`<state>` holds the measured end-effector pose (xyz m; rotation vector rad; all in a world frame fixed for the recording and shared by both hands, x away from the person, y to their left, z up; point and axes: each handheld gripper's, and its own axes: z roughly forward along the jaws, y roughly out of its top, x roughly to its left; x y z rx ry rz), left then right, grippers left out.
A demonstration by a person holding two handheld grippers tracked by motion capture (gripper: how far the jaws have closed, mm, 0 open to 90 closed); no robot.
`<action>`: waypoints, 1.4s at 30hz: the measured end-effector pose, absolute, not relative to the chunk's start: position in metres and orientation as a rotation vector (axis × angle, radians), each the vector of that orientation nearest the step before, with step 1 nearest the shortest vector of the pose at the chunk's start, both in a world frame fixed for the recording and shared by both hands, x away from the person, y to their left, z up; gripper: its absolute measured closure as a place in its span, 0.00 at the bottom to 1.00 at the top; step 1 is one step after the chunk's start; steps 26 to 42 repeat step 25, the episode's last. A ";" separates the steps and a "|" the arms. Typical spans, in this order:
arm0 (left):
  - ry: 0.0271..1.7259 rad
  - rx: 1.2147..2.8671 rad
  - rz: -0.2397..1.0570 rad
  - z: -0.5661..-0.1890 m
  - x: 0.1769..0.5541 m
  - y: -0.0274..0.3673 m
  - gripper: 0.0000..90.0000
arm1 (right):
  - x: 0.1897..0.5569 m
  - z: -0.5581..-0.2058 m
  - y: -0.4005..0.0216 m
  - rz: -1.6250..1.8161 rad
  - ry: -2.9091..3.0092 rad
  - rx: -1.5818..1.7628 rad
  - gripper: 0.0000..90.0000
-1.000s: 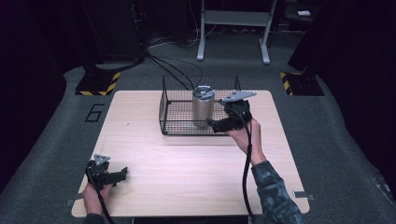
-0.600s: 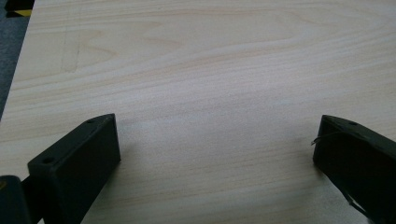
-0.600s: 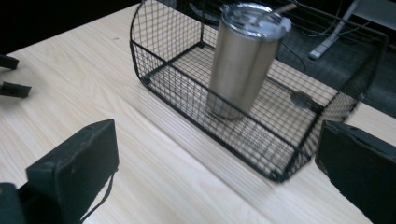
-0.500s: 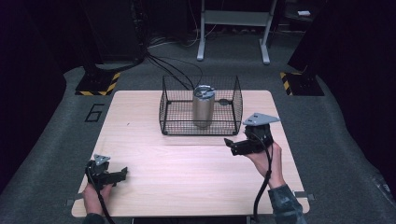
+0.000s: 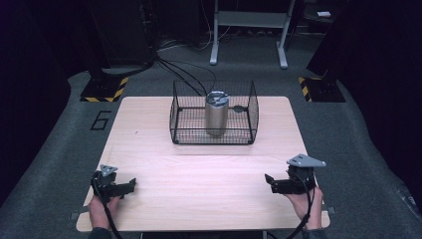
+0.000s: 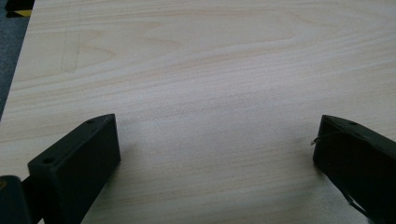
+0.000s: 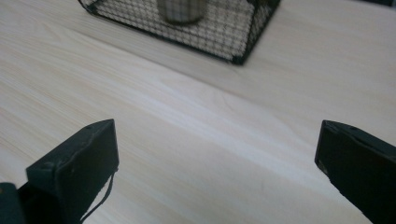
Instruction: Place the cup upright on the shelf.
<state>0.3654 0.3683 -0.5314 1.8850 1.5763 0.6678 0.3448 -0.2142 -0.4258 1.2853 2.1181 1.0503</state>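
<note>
A steel tumbler (image 5: 216,114) with a lid stands upright inside a black wire basket (image 5: 185,130) at the back middle of the wooden table (image 5: 204,169). Part of the tumbler (image 7: 181,10) and the basket (image 7: 224,32) appear at the top of the right gripper view. My right gripper (image 5: 269,183) rests open near the table's front right, its jaws wide apart (image 7: 217,158) over bare wood. Open as well, my left gripper (image 5: 132,184) sits at the front left, nothing between its jaws (image 6: 217,149).
A small dark object (image 5: 240,108) lies in the basket behind the tumbler. Black cables (image 5: 179,72) run over the grey floor behind the table. A metal stand (image 5: 249,30) and yellow-black striped floor blocks (image 5: 104,89) stand farther back.
My right gripper has drawn back from the basket to the front right of the table, leaving the tumbler standing in the basket. The left gripper has stayed put.
</note>
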 end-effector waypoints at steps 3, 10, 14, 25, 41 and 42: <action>1.576 1.885 0.668 -0.531 0.365 0.368 0.00 | 0.340 -0.450 -0.230 1.012 2.092 1.341 0.00; 1.575 1.886 0.667 -0.531 0.365 0.368 0.00 | 0.341 -0.500 -0.256 0.953 2.058 1.455 0.00; 1.571 1.884 0.673 -0.532 0.366 0.368 0.01 | 0.343 -0.515 -0.261 0.910 2.047 1.466 0.00; 1.574 1.884 0.667 -0.532 0.365 0.368 0.01 | 0.349 -0.531 -0.262 0.872 2.054 1.483 0.00; 1.574 1.884 0.667 -0.532 0.365 0.368 0.01 | 0.349 -0.531 -0.262 0.872 2.054 1.483 0.00; 1.574 1.884 0.667 -0.532 0.365 0.368 0.01 | 0.349 -0.531 -0.262 0.872 2.054 1.483 0.00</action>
